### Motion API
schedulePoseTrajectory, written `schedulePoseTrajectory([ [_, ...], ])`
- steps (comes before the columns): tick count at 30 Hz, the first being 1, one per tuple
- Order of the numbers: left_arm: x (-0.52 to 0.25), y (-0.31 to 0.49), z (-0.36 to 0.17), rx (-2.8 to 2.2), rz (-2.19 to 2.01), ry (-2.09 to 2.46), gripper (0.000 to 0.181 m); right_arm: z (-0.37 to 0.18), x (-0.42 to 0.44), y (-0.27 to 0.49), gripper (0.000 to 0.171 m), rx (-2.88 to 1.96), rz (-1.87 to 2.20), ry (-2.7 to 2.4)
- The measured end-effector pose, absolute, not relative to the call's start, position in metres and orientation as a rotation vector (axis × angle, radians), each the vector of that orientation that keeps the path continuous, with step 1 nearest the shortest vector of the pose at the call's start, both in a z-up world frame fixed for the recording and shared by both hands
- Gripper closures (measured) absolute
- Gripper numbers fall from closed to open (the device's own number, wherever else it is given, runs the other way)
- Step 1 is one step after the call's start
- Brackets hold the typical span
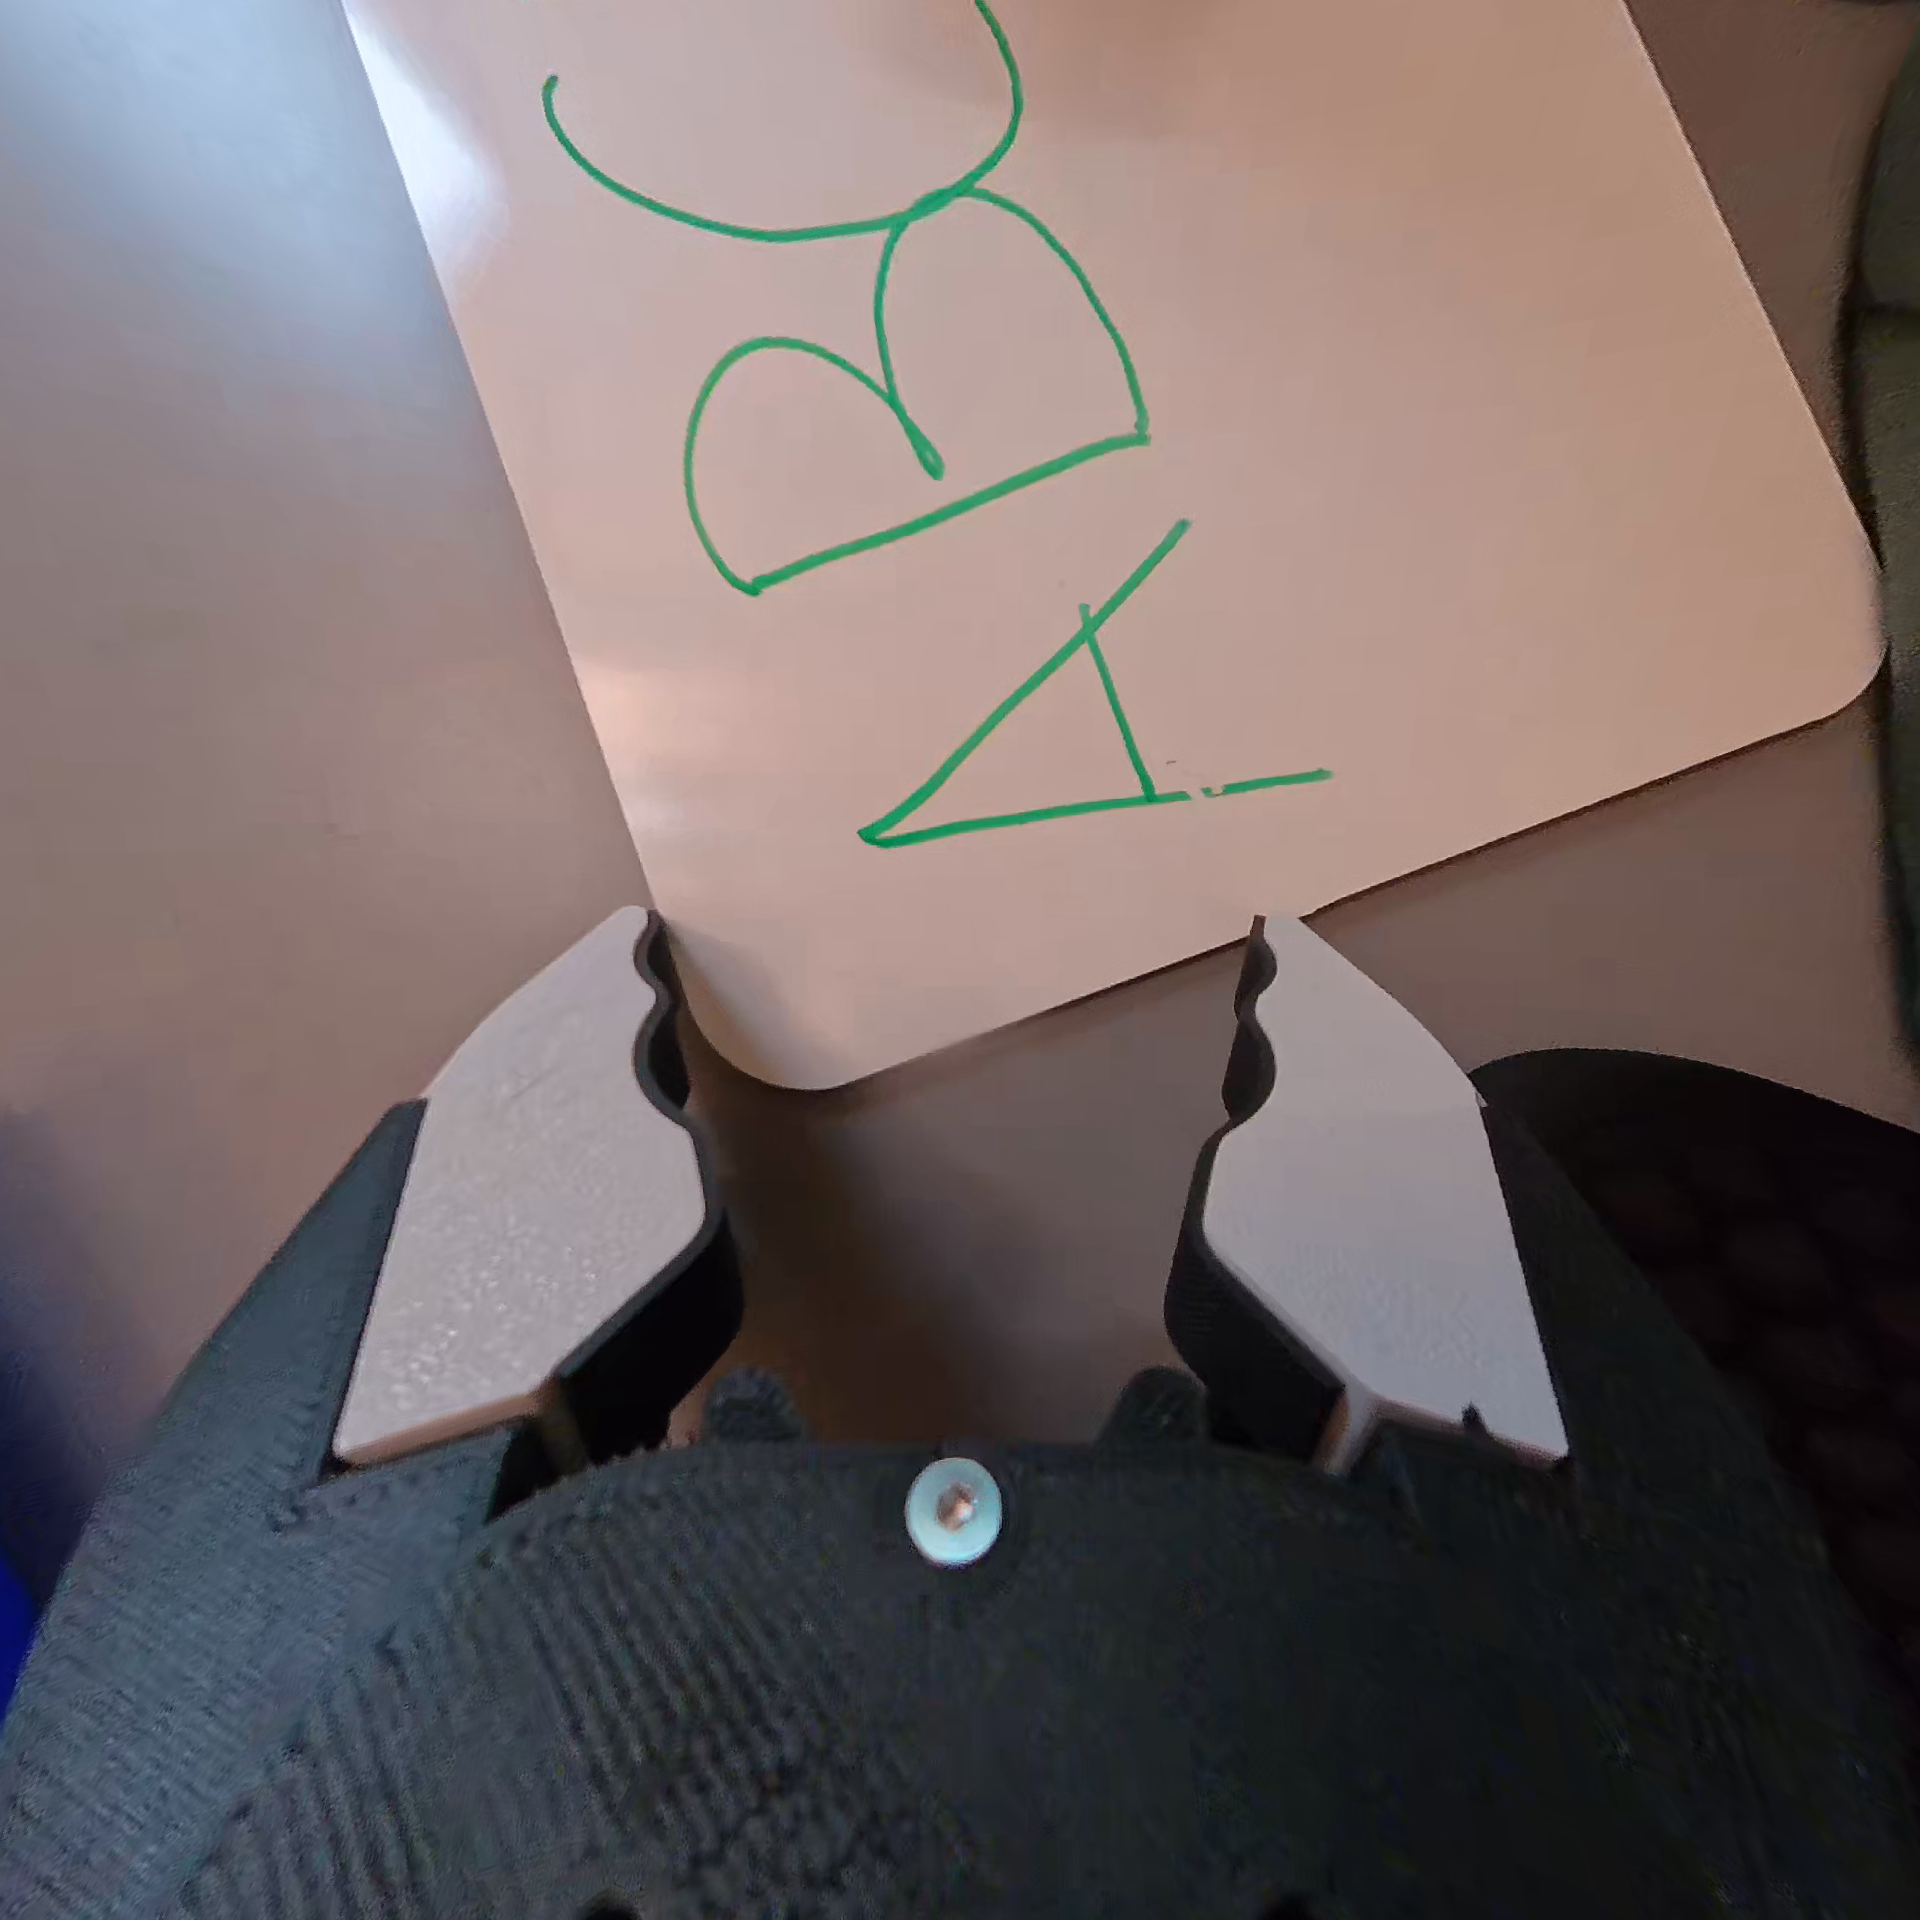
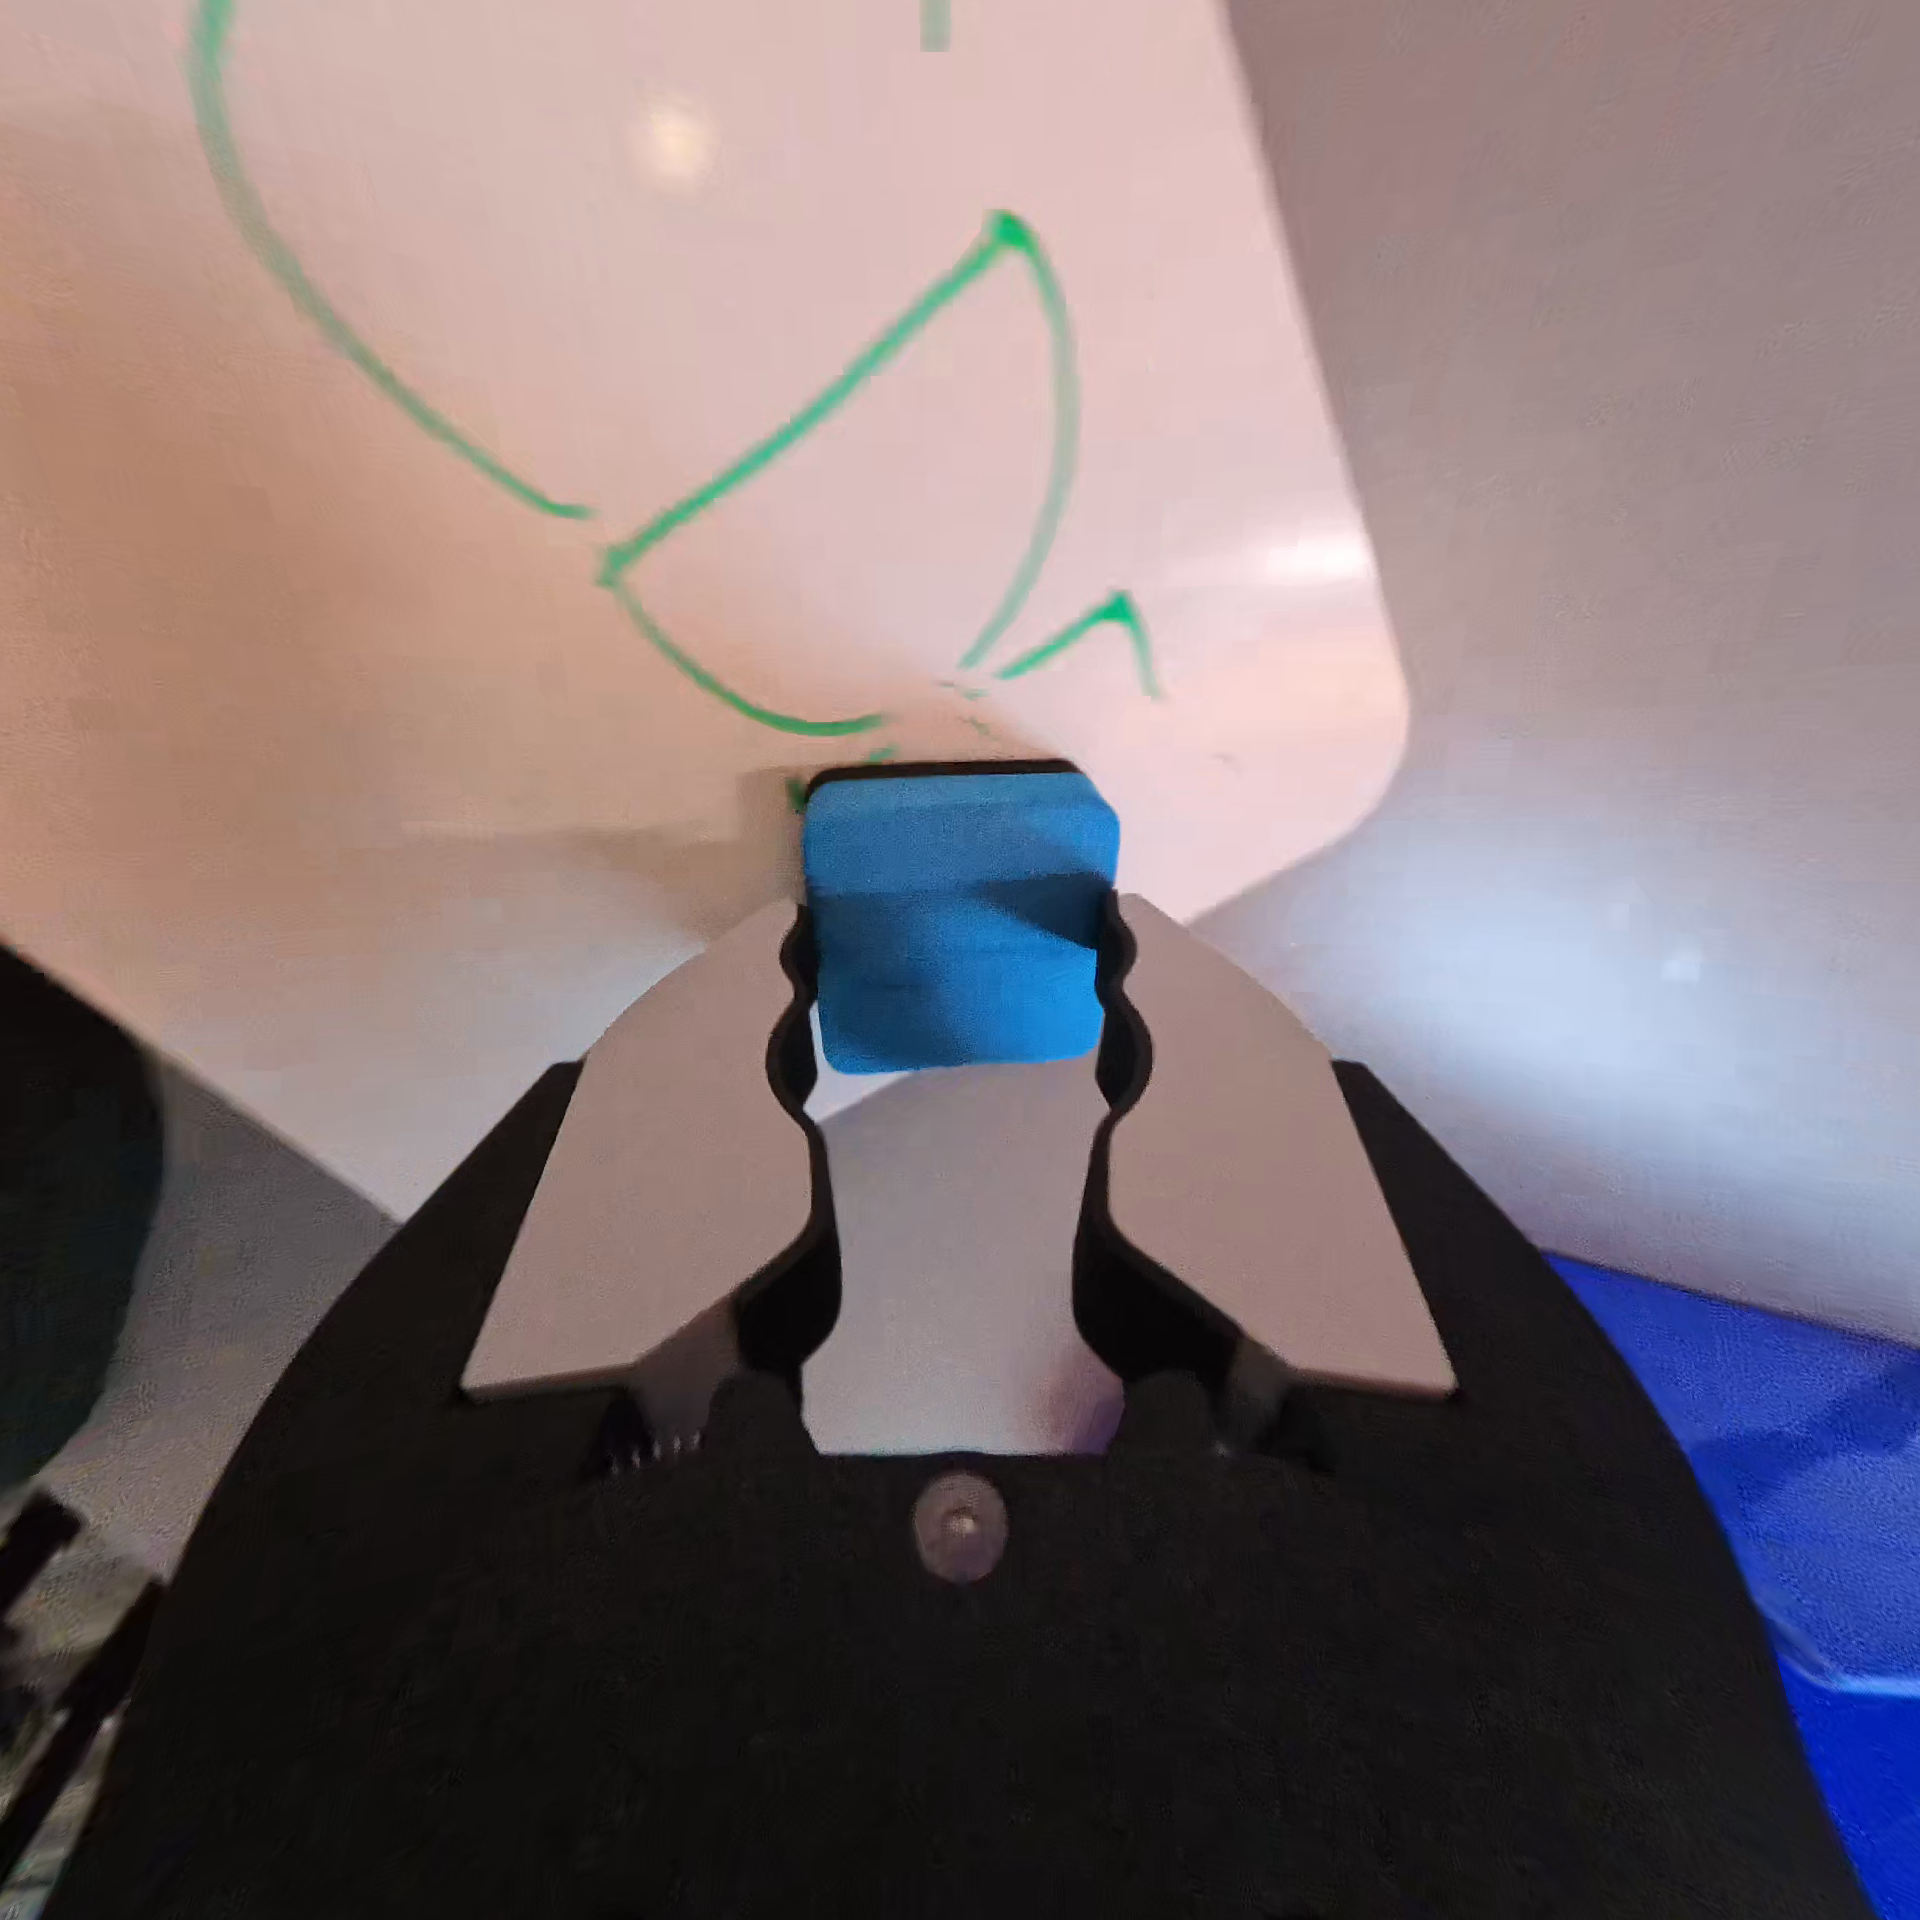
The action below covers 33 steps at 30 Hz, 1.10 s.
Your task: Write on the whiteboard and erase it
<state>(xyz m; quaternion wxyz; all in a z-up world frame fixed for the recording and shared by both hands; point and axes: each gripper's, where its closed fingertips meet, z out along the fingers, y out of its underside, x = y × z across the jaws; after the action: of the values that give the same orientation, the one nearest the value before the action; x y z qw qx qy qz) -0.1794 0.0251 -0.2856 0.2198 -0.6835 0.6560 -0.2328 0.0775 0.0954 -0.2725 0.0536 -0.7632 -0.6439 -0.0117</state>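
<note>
Bench [image 1: 260,520]: smooth matt grey-brown surface, lying under both tools. Whiteboard [image 1: 1403,468]: thin glossy white sheet with rounded corners, flat on the bench, directly ahead of both hand-held grippers, bearing green marker strokes [image 1: 914,530], some broken near the eraser. Left hand-held gripper [image 1: 951,920]: black ribbed printed body, grey finger plates with wavy inner pads, spread wide and empty, tips over the board's near corner. Right hand-held gripper [image 2: 951,925]: same build, clamped on a blue foam block eraser [image 2: 956,925] with dark felt underside, seemingly pressed on the board. Step judged: erasing, barely begun. Next move calls for firm flat sweeps across the remaining strokes.
</note>
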Motion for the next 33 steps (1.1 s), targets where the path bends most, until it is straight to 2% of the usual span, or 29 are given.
schedulePoseTrajectory([
  [3, -0.179, 0.024, -0.286, -1.889, -0.645, 1.815, 0.076, -0.273, 0.058, 0.124, 0.119, -2.324, 0.036, -1.813],
  [6, -0.179, 0.024, -0.286, -1.888, -0.647, 1.816, 0.075, -0.273, 0.034, 0.076, 0.119, -2.167, 0.103, -2.006],
  [8, -0.179, 0.025, -0.286, -1.89, -0.647, 1.809, 0.076, -0.272, 0.05, 0.058, 0.119, -2.217, 0.151, -2.023],
  [12, -0.179, 0.024, -0.286, -1.894, -0.641, 1.812, 0.076, -0.273, 0.082, 0.109, 0.119, -2.389, 0.072, -1.733],
  [15, -0.179, 0.025, -0.286, -1.895, -0.643, 1.81, 0.076, -0.273, 0.042, 0.064, 0.119, -2.231, 0.158, -1.89],
  [17, -0.178, 0.025, -0.286, -1.897, -0.642, 1.805, 0.077, -0.272, 0.052, 0.037, 0.119, -2.21, 0.146, -1.962],
  [20, -0.178, 0.025, -0.286, -1.898, -0.639, 1.804, 0.077, -0.273, 0.089, 0.077, 0.119, -2.375, 0.071, -1.738],
  [22, -0.178, 0.025, -0.286, -1.895, -0.64, 1.809, 0.076, -0.273, 0.067, 0.092, 0.119, -2.337, 0.085, -1.71],
  [24, -0.178, 0.025, -0.286, -1.896, -0.641, 1.809, 0.076, -0.273, 0.033, 0.064, 0.119, -2.21, 0.136, -1.861],
  [26, -0.178, 0.025, -0.286, -1.899, -0.639, 1.801, 0.077, -0.272, 0.036, 0.037, 0.119, -2.195, 0.146, -1.975],
  [30, -0.177, 0.024, -0.286, -1.894, -0.643, 1.803, 0.078, -0.273, 0.062, 0.091, 0.119, -2.316, 0.079, -1.791],
  [33, -0.176, 0.024, -0.286, -1.893, -0.642, 1.804, 0.077, -0.272, 0.02, 0.104, 0.119, -2.275, 0.232, -1.756],
])
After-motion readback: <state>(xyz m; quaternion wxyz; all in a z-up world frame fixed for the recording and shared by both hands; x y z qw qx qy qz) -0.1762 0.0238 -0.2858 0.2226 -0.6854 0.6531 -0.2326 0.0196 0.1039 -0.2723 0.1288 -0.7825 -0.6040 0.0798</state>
